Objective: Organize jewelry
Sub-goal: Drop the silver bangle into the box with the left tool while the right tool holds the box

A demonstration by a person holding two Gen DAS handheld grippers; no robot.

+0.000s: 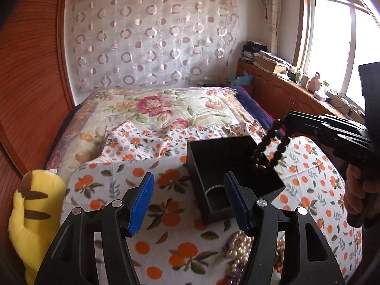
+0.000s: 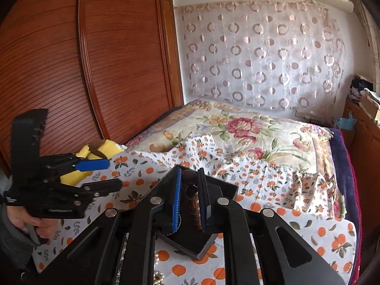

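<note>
At centre frame, on the orange-print cloth (image 1: 166, 216), we list a square black box (image 1: 234, 166). Our right gripper (image 2: 190, 199), jaws pinching, dangles round brown wooden beads (image 1: 270, 147) into it. Our left gripper (image 1: 190, 201): jaws spread. Lumpy pearls (image 1: 238, 244) lie lower right.

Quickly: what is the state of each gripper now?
Left gripper: open, holding nothing.
Right gripper: closed on the dark bead bracelet, above the black box.

Both wrist views overlook the box (image 1: 228, 166) closely.
</note>
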